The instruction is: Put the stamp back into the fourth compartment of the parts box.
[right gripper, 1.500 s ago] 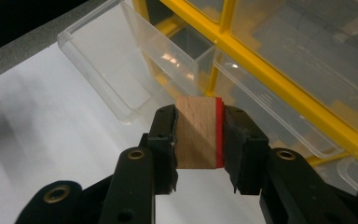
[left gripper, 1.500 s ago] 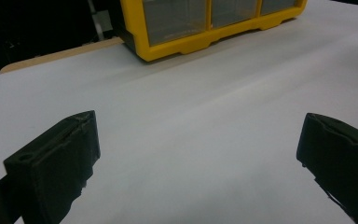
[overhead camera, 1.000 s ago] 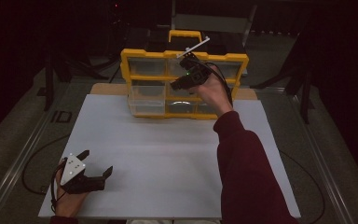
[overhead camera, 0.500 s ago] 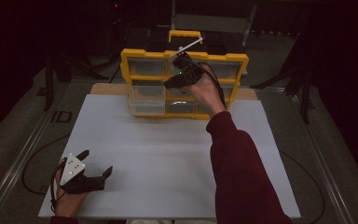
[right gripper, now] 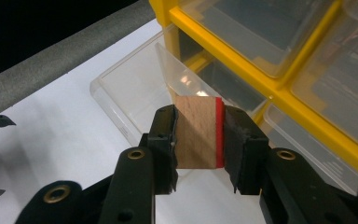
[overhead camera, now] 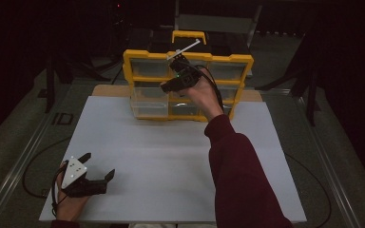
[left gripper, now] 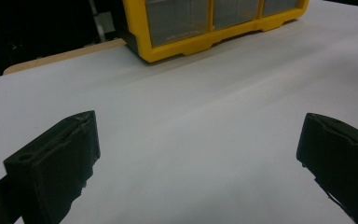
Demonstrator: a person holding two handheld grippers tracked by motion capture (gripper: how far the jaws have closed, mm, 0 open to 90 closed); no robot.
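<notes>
- The right gripper (right gripper: pixel 200 140) clamps a wooden block (right gripper: pixel 199 132) with one red face, over the pulled-out clear drawer (right gripper: pixel 135 88) of the yellow organizer (overhead camera: pixel 188 85) at the board's far edge.
- Released off-centre, the block may strike the drawer's wall and tumble onto the white board (overhead camera: pixel 161 156).
- The left gripper (overhead camera: pixel 96 172) rests open and empty at the near-left corner.
- The drawers' contents are too dim to read.
</notes>
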